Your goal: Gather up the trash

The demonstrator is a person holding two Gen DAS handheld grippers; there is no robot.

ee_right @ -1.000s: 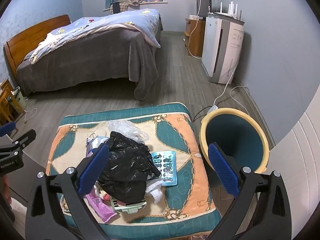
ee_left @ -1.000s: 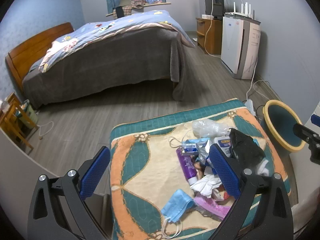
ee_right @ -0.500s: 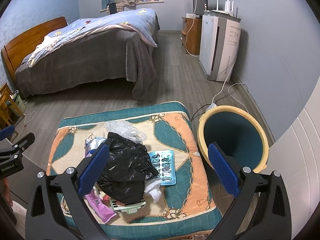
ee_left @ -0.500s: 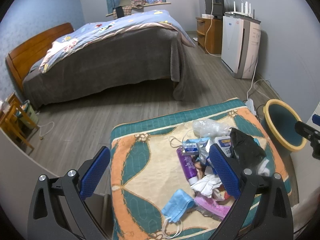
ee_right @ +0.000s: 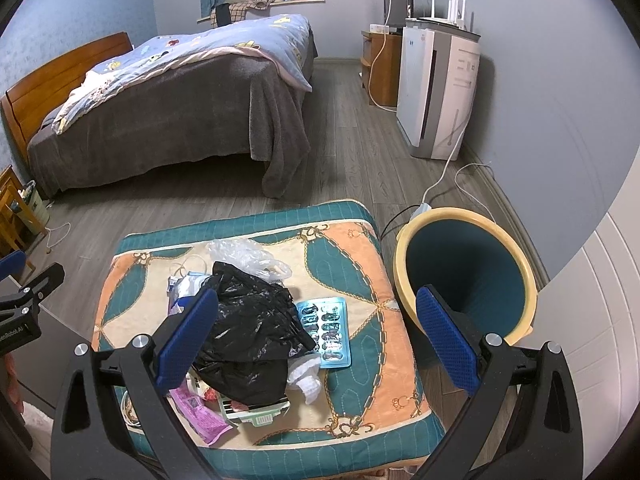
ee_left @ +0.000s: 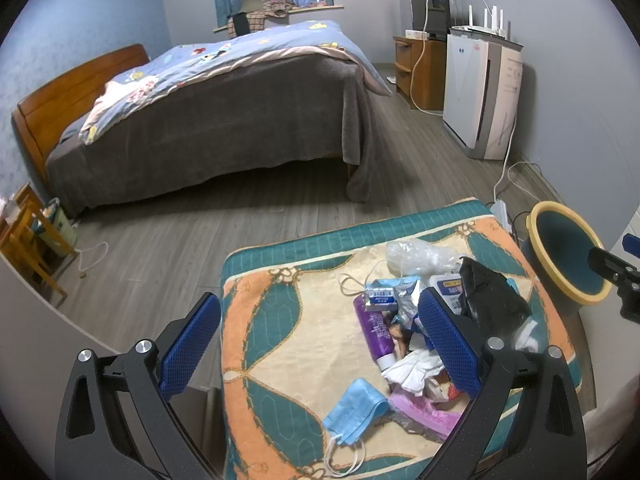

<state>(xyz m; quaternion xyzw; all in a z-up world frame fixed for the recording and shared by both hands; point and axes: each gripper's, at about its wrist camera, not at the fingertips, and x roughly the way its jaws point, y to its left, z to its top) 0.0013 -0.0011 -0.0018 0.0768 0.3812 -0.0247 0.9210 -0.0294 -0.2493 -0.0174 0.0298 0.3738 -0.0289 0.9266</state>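
Both claws are hanging wide open above the patterned cushion (ee_right: 360, 280), and neither one is holding anything. The left gripper (ee_left: 320, 348) is pointing at the left part of the pile, near the blue face mask (ee_left: 356, 406) and the purple tube (ee_left: 376, 330). The right gripper (ee_right: 318, 334) is standing over the black plastic bag (ee_right: 248, 332) and the blister pack (ee_right: 328, 332).

The trash is lying in one heap on the cushion, and the bin (ee_right: 524, 276) with the yellow rim is waiting just beside its right edge. To do this step well, I think it is better to begin with the black bag, taking a raised fold, because it is covering the smaller things.

Compared with a second ago, the right camera is showing the cushion and bin a little closer, while the left view is nearly the same.
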